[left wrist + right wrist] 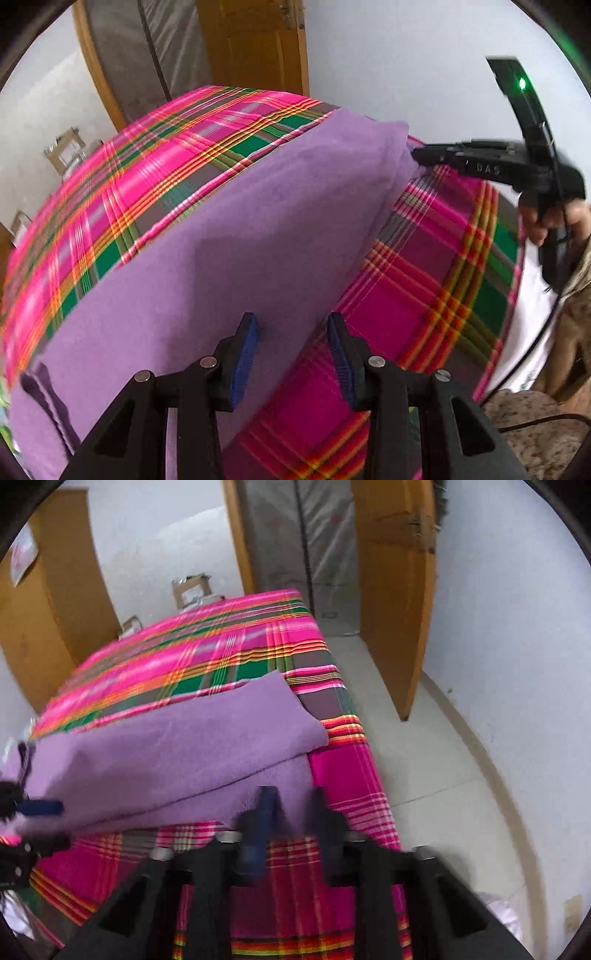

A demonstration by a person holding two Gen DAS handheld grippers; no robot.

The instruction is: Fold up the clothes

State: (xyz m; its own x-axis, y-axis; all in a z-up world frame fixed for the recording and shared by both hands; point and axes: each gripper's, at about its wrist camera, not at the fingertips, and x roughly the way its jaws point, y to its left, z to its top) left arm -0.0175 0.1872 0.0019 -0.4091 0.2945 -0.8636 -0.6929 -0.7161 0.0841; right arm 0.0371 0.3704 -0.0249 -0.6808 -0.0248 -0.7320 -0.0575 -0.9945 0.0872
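The left wrist view looks low and close across the purple garment (207, 258) on the plaid-covered surface (424, 280), facing a doorway. The right wrist view sits higher at the surface's near corner, facing the same doorway. Both share garment and plaid.

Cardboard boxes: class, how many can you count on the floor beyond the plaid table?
2: one cardboard box by the wall, a smaller box nearer the table edge. Others may be hidden.

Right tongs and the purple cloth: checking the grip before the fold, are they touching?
Touching. The left wrist view shows the right tongs tip pressed into the purple cloth at its far corner, no gap.
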